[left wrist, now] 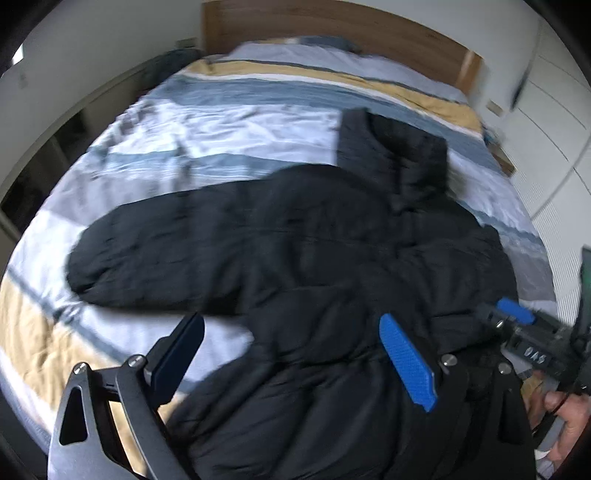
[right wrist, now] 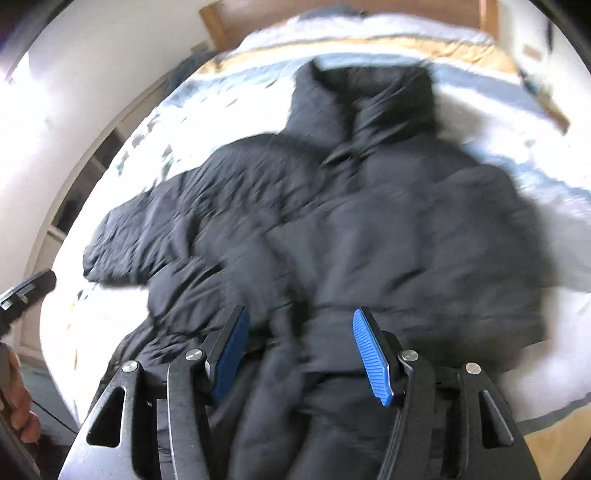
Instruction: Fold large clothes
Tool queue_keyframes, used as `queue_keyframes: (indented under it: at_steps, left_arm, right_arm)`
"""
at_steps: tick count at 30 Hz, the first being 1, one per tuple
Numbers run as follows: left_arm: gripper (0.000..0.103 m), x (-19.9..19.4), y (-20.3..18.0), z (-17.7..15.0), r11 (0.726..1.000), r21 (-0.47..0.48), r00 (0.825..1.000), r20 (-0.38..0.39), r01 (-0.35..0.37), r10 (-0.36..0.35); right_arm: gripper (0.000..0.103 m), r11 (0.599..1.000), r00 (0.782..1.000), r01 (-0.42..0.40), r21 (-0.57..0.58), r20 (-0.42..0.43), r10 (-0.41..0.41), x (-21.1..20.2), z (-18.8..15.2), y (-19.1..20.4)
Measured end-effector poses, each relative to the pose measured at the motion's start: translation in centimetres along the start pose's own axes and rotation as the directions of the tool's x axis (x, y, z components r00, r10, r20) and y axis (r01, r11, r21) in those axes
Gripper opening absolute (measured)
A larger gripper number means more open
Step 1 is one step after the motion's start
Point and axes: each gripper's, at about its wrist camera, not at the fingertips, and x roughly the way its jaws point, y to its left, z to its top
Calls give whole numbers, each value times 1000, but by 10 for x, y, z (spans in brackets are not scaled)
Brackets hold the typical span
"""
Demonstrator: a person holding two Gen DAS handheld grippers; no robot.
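1. A black puffer jacket (left wrist: 332, 258) lies spread on a bed (left wrist: 229, 122) covered with a striped duvet in blue, white and tan; a wooden headboard (left wrist: 332, 26) stands at the far end.
2. The jacket's tall collar (right wrist: 365, 99) points toward the headboard, and one sleeve (left wrist: 155, 251) stretches out flat to the left of the jacket's body, resting on the duvet.
3. The jacket's opposite side looks doubled over onto the body, though blur makes the layers hard to read.
4. The left gripper (left wrist: 295, 354) hangs over the jacket's near-left edge with its jaws spread wide; one blue pad (left wrist: 406, 354) sits above the black fabric, the other finger above the duvet beside the jacket. Nothing is pinched between them.
5. The right gripper (right wrist: 299, 354) hovers over the jacket's near hem, jaws parted; fabric bunches in the gap, but the blue pads (right wrist: 371, 362) do not appear to press on it.
6. In the left wrist view, the right gripper shows at the jacket's near-right edge, with the person's hand (left wrist: 569, 417) behind it.
7. A white cupboard (left wrist: 546, 122) stands beyond the jacket's right side, off the bed.
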Motion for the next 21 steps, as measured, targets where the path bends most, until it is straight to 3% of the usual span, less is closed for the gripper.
queue_keyframes:
  at_steps: [3, 9, 13, 21]
  left_arm:
    - [96, 28, -36, 6, 1000, 18, 1000, -19, 20, -19]
    - [96, 82, -103, 18, 998, 55, 999, -20, 40, -39]
    - [96, 113, -125, 16, 996, 52, 998, -16, 68, -67]
    - [97, 170, -137, -18, 994, 96, 999, -7, 42, -42]
  right_arm:
    - [59, 996, 996, 91, 4, 25, -91, -11, 7, -38]
    - [59, 987, 988, 151, 53, 37, -153, 1, 8, -95]
    - [59, 987, 989, 147, 60, 25, -149, 17, 4, -112]
    - [61, 989, 990, 141, 51, 1, -141, 56, -16, -126]
